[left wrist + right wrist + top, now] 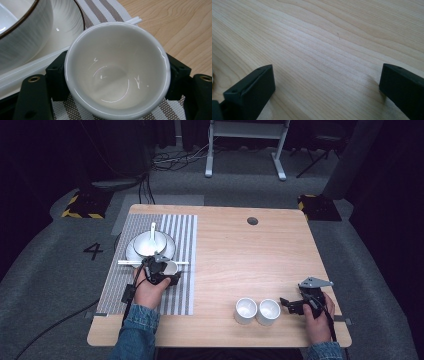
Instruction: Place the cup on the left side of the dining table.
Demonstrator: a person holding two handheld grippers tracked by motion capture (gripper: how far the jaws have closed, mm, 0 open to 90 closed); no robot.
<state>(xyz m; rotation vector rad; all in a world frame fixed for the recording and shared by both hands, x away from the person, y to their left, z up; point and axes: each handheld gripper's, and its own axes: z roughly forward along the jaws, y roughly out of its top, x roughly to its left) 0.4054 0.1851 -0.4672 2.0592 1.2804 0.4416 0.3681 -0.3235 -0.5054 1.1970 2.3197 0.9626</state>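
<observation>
Cups first: two white cups (257,311) stand touching at the table's (240,250) 6 o'clock edge, right gripper (289,304) wide apart, empty, at their 3 o'clock. Left gripper (171,270) clamps a third cup (117,70) over the striped mat (150,295); bowl (148,243) at 12 o'clock.

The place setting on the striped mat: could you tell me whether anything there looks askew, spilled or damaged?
Nothing stands out. The bowl sits on its plate with a spoon in it, and the left gripper holds an empty, unchipped white cup over the striped mat. The white chopsticks lie straight beside the plate. No spills.
</observation>
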